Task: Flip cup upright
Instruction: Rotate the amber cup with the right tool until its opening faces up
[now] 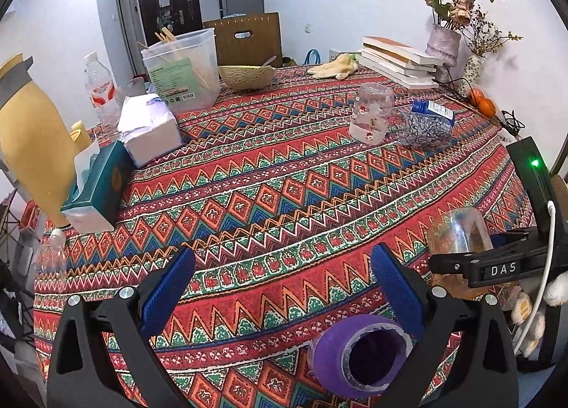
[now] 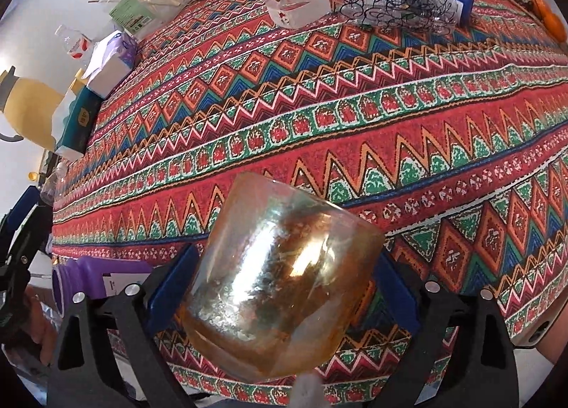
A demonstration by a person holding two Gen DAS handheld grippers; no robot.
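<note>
An amber see-through cup point(image 2: 284, 283) stands mouth down near the table's right front edge, also visible in the left wrist view point(image 1: 454, 234). My right gripper point(image 2: 285, 255) points steeply down over it, both blue pads against its sides. One of its black fingers point(image 1: 458, 262) crosses the cup. A purple cup point(image 1: 358, 354) lies on its side on the patterned cloth, mouth toward the camera, beside the right finger of my left gripper point(image 1: 282, 266). That gripper is open and holds nothing. The purple cup point(image 2: 71, 283) also shows at lower left.
A clear printed cup point(image 1: 371, 113) stands mouth down mid-table, next to a lying scribble-patterned bottle point(image 1: 426, 124). Tissue boxes point(image 1: 96, 188), a yellow jug point(image 1: 32, 138) and a plastic bin point(image 1: 184, 67) line the left. Books point(image 1: 397, 60), a vase and oranges point(image 1: 482, 102) sit at the far right.
</note>
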